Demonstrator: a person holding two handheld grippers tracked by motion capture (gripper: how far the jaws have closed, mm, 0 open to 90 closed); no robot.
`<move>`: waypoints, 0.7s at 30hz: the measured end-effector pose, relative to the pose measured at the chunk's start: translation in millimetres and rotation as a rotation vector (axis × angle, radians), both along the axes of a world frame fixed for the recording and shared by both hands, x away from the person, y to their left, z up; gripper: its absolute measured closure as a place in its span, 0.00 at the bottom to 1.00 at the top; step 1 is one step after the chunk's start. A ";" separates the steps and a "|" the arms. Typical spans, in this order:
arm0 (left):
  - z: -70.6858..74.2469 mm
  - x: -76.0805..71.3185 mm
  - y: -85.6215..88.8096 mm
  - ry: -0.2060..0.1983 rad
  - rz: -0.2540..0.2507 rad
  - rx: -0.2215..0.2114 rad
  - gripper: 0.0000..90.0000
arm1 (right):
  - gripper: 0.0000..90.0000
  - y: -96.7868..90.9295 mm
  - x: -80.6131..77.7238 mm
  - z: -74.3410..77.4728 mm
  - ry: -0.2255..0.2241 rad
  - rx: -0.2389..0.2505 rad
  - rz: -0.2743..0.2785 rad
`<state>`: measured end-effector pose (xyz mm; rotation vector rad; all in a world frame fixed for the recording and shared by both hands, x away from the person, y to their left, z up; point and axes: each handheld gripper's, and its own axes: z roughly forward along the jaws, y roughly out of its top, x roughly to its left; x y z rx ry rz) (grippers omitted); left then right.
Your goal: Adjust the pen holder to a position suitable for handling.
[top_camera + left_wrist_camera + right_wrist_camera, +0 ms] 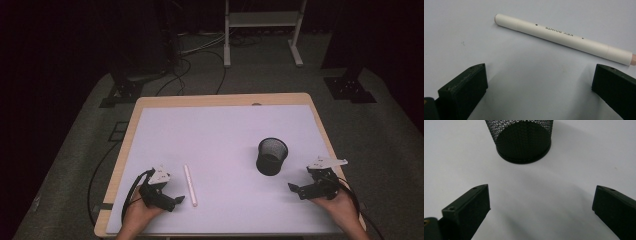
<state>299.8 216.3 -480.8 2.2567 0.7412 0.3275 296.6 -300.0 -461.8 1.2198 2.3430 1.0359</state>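
Pen [190,185], white, lies flat on the pale sheet [220,135] covering the worktop [220,99], near the front-left area, its long axis running roughly front to back in the high view. Left gripper [179,200] sits just to the left of the pen's near end, held by the person's left hand [136,212] low over the sheet, jaw tips pointing toward the pen. In the left gripper view the pen [564,38] lies across the field ahead of the jaws, slightly slanted, small dark print legible along the barrel, a pinkish tip at the right end; it is just beyond the jaw tips, not between them, no contact. Left gripper jaws spread wide, nothing held. Mesh cup [272,156], black, stands upright on the right half of the sheet, well apart from the pen. Right gripper [294,190] is near the cup, to its front right, held by the right hand [336,202], jaw tips pointing leftward in the high view. In the right gripper view the mesh cup [521,141] stands ahead of the jaws and centred between their lines, clear of both. Right gripper jaws also spread wide, holding nothing. Cables trail from both grippers over the worktop's front edge.
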 end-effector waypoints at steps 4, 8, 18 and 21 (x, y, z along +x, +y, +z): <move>0.0 0.0 0.0 0.000 0.000 0.000 0.00 | 0.01 2.7 3.3 3.7 -0.010 0.005 0.010; 0.0 0.0 0.0 0.000 0.000 0.000 0.00 | 0.01 6.8 6.8 6.9 -0.017 0.011 0.021; 0.0 -0.1 0.0 -0.001 0.000 0.000 0.00 | 0.01 15.1 15.0 14.5 -0.036 0.015 0.049; 0.0 -0.1 0.0 -0.001 0.000 0.000 0.00 | 0.01 18.0 17.4 17.4 -0.041 0.015 0.056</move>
